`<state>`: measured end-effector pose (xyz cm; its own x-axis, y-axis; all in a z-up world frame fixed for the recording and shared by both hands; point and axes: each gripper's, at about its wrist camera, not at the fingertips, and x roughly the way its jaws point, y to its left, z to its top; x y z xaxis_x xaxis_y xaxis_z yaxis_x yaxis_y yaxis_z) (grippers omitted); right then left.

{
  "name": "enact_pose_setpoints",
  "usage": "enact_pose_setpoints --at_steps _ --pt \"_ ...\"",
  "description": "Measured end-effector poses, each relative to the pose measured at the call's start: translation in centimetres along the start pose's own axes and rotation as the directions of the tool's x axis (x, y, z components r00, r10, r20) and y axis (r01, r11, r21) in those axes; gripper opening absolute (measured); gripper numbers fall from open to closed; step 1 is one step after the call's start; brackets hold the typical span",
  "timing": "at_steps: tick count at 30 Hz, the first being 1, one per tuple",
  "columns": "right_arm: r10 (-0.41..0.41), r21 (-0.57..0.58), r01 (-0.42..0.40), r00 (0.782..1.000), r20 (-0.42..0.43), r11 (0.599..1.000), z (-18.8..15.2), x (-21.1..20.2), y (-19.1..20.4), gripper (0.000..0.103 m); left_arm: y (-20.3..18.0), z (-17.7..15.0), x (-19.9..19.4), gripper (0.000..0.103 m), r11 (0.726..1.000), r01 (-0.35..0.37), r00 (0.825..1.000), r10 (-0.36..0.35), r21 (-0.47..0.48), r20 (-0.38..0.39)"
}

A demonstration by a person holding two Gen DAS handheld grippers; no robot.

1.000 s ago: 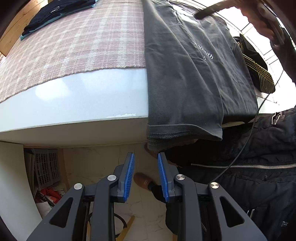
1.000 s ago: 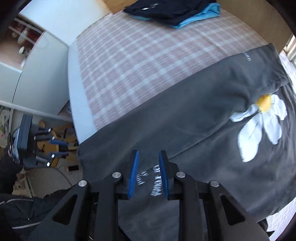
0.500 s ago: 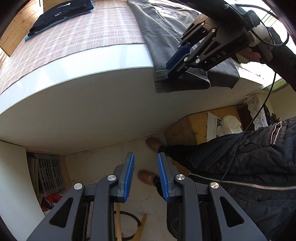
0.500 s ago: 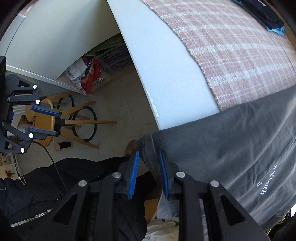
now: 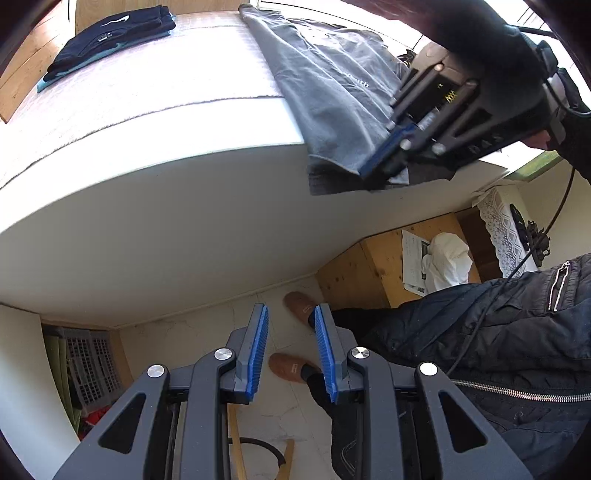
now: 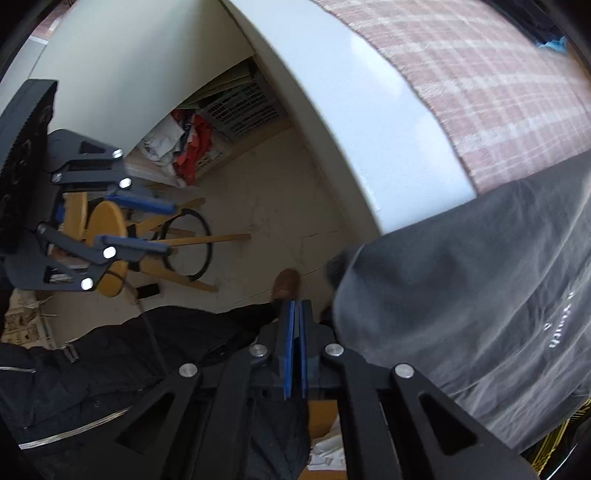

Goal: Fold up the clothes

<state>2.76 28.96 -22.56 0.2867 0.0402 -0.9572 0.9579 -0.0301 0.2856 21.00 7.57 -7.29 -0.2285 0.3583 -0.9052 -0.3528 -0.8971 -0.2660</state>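
grey t-shirt [image 5: 332, 85] lies spread on the checked cloth [image 6: 498, 92] of the white table [image 5: 147, 192], its hem end hanging over the near table edge. long axis runs from that hanging hem away across the table toward the far side; white lettering on it shows in both views. in the left wrist view the hem sits well up & to the rt of the fingers; in the right wrist view the fabric starts just rt of the fingertips & fills that side.

right gripper [image 5: 384, 162] is clenched: pads look pressed together at the hem corner, and in the left wrist view the fabric edge meets its blue pads, so prob. pinching the shirt hem, tho the right wrist view is blurred and the cloth betw. the pads isn't clear. left gripper [image 5: 291, 347] is released, fingers apart w/ nothing betw. them, pointing at the floor below the table edge, well apart from the shirt.

step in hand, as i judge it: taking hold of the hem corners for a fold. next move prob. needs the left gripper up to the other hem corner.

folded dark clothes [image 5: 110, 33] sit at the far table corner, up & left of the left fingers. person's dark jacket [image 5: 498, 332] to the rt.
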Motion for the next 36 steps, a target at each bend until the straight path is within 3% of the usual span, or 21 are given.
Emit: enact_pose_setpoints --at_steps 1,3,5,7,9,12,14,16,19,22,29,32,36 --pt "0.029 0.002 -0.029 1.0 -0.004 1.0 -0.3 -0.2 0.2 0.003 0.1 0.1 0.1 0.025 1.0 0.004 1.0 -0.004 0.005 0.004" --pt "0.01 0.034 -0.011 1.0 0.025 0.999 -1.2 -0.6 0.1 0.005 0.0 0.6 0.2 0.025 1.0 0.008 1.0 -0.008 0.024 0.011" --pt "-0.009 0.132 -0.004 0.995 0.1 0.991 -2.8 -1.5 -1.4 0.005 -0.5 1.9 0.2 0.025 0.998 -0.001 1.0 0.0 0.067 0.016" --pt "-0.098 0.257 0.056 0.983 0.154 0.965 -5.1 -1.9 -3.6 0.006 -0.9 3.2 0.3 0.025 0.994 0.0 1.0 -0.002 0.107 0.018" --pt "-0.202 0.388 0.135 0.97 0.137 0.912 -7.4 -2.1 -6.2 0.01 -1.5 4.7 0.4 0.025 0.989 0.016 1.0 -0.017 0.144 0.01" --pt "-0.149 0.56 -0.001 0.963 0.223 0.829 -10.5 -2.0 -9.4 0.013 -2.2 7.4 0.7 0.025 0.979 0.015 1.0 -0.014 0.202 -0.006" --pt "-0.149 0.592 -0.028 0.957 0.248 0.805 -11.5 -1.0 -9.8 0.02 -2.7 9.0 1.2 0.025 0.97 0.03 1.0 -0.027 0.241 -0.016" --pt "-0.132 0.604 -0.053 0.957 0.257 0.795 -12.0 0.4 -9.8 0.021 -3.3 9.4 1.7 0.025 0.95 0.039 0.999 -0.028 0.311 -0.04" --pt "-0.106 0.621 -0.083 0.959 0.262 0.779 -12.2 2.5 -10.2 0.021 -4.1 9.5 2.4 0.025 0.905 0.053 0.997 -0.021 0.422 -0.079" --pt "-0.064 0.635 -0.159 0.947 0.314 0.756 -12.3 3.7 -11.1 0.021 -5.0 9.6 3.1 0.025 0.847 0.071 0.993 -0.009 0.527 -0.118" --pt "0.035 0.642 -0.298 0.921 0.389 0.706 -13.5 4.7 -12.8 0.021 -7.0 9.9 4.8 0.025 0.666 0.125 0.979 0.036 0.735 -0.199" --pt "-0.039 0.661 -0.221 0.934 0.355 0.717 -13.7 4.5 -12.9 0.021 -7.8 10.0 5.6 0.025 0.585 0.151 0.972 0.061 0.797 -0.229" --pt "0.0 0.651 -0.256 0.931 0.366 0.714 -13.1 5.7 -13.3 0.021 -8.0 9.9 6.6 0.023 0.554 0.165 0.964 0.086 0.816 -0.254"
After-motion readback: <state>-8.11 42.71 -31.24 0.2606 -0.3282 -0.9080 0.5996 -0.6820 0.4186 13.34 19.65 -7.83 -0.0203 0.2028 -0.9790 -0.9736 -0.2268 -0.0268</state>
